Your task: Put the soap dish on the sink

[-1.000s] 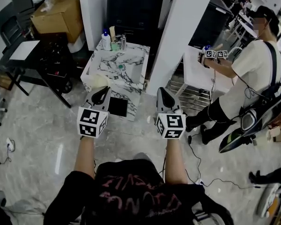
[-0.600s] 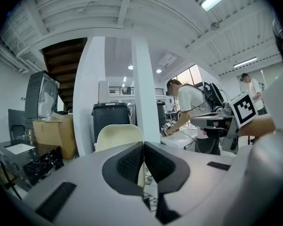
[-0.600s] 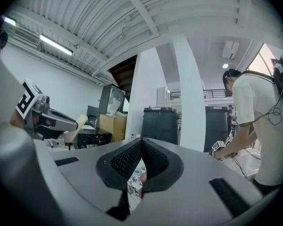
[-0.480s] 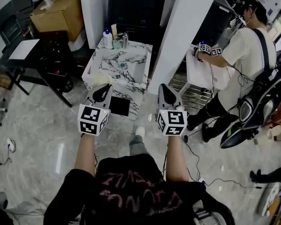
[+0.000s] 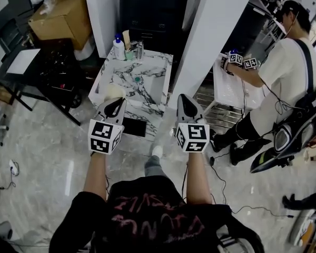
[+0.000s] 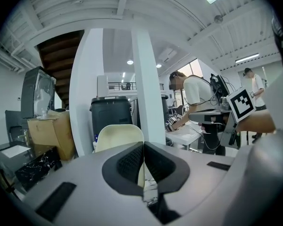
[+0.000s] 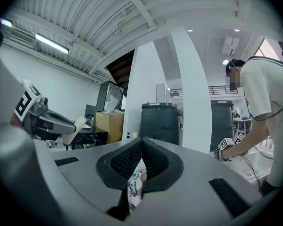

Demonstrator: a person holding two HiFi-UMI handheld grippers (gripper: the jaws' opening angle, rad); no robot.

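Observation:
The soap dish (image 5: 112,91) is a cream, rounded tray; it sticks out ahead of my left gripper (image 5: 114,103), which is shut on its near edge. In the left gripper view the soap dish (image 6: 118,136) stands upright between the closed jaws of the left gripper (image 6: 143,147). The sink (image 5: 147,96) is a white marble block with dark veins, just ahead of both grippers, and the dish hangs over its near left corner. My right gripper (image 5: 185,103) is shut and holds nothing; the right gripper (image 7: 142,147) shows marble below its jaws.
Bottles (image 5: 119,46) stand at the sink's back edge. White pillars (image 5: 213,30) flank a black bin (image 5: 150,7). At left are a cardboard box (image 5: 63,15) and a black table (image 5: 37,62). A person (image 5: 284,73) works at a white table at right. Cables (image 5: 226,186) cross the floor.
I have stepped forward, so the sink lies closer under both grippers. The grippers keep their pose and the dish stays held. The person at right has shifted slightly.

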